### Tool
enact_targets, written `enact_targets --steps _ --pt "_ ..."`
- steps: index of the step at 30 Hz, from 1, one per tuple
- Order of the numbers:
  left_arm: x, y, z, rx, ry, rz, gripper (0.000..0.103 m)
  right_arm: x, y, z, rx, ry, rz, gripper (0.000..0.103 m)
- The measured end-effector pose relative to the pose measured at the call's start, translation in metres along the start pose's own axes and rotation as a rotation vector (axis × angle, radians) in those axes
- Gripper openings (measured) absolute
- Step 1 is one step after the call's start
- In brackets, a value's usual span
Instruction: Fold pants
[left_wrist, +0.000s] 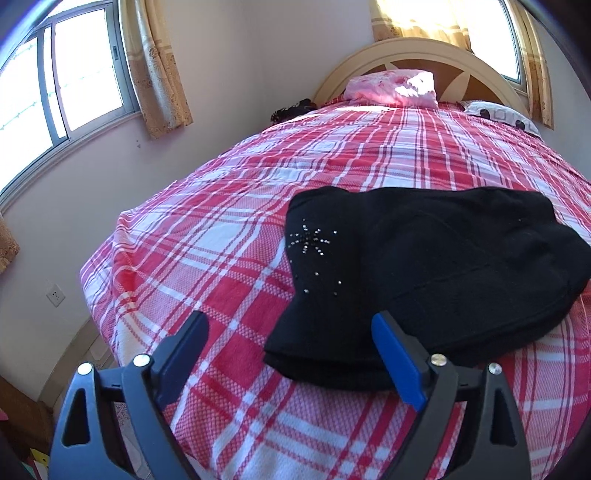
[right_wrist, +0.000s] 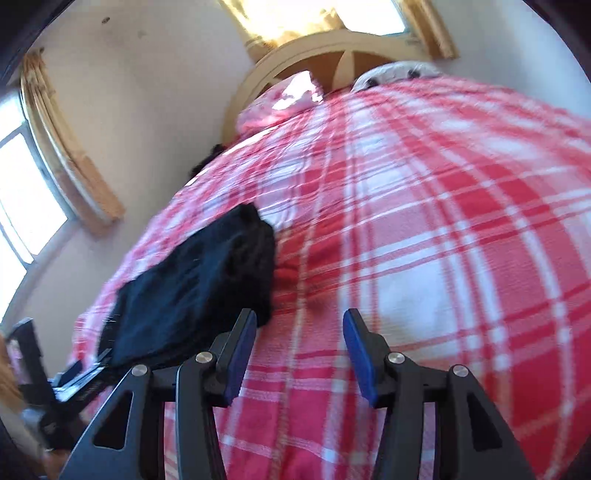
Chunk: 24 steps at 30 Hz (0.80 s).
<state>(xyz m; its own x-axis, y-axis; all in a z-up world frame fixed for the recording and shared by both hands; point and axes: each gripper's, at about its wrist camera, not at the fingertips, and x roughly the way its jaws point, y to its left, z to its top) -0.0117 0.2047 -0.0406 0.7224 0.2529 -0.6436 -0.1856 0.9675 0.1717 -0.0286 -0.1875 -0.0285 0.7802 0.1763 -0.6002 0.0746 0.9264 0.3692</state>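
Black pants (left_wrist: 424, 273) lie folded into a compact stack on the red and white plaid bed (left_wrist: 221, 258), with a rhinestone star on the top layer. My left gripper (left_wrist: 291, 325) is open and empty just above the near edge of the stack, its right finger over the fabric. In the right wrist view the pants (right_wrist: 195, 291) lie to the left. My right gripper (right_wrist: 299, 321) is open and empty over the bare bed cover (right_wrist: 424, 240), just right of the pants. The left gripper also shows at that view's lower left (right_wrist: 55, 373).
A pink pillow (left_wrist: 395, 88) and a white spotted pillow (left_wrist: 498, 114) lie by the curved headboard (left_wrist: 417, 51). A dark item (left_wrist: 291, 109) sits at the bed's far left edge. Windows with beige curtains (left_wrist: 155, 66) stand left and behind. The bed's left edge drops to the floor.
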Motion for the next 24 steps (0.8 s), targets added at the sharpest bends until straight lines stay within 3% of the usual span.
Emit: enact_targets --steps 2,5,11,14,20,24 --pt "-0.004 -0.002 0.0 -0.002 0.005 -0.004 0.092 -0.012 0.01 -0.002 -0.067 -0.039 -0.058 0.062" --pt "-0.013 -0.003 0.001 -0.009 -0.004 -0.023 0.093 -0.026 0.029 -0.005 -0.15 -0.076 -0.034 0.069" --pt "-0.047 -0.01 -0.002 0.025 -0.087 -0.068 0.103 -0.036 0.057 -0.008 -0.184 -0.071 0.137 0.069" --pt "-0.064 -0.013 0.001 0.046 -0.124 -0.07 0.103 -0.052 0.077 -0.009 -0.23 -0.108 0.179 0.069" --pt "-0.089 -0.011 0.005 0.042 -0.165 -0.074 0.103 -0.089 0.097 -0.013 -0.324 -0.247 0.138 0.07" --pt "-0.101 -0.011 0.004 0.044 -0.2 -0.062 0.103 -0.107 0.1 -0.011 -0.312 -0.28 0.143 0.071"
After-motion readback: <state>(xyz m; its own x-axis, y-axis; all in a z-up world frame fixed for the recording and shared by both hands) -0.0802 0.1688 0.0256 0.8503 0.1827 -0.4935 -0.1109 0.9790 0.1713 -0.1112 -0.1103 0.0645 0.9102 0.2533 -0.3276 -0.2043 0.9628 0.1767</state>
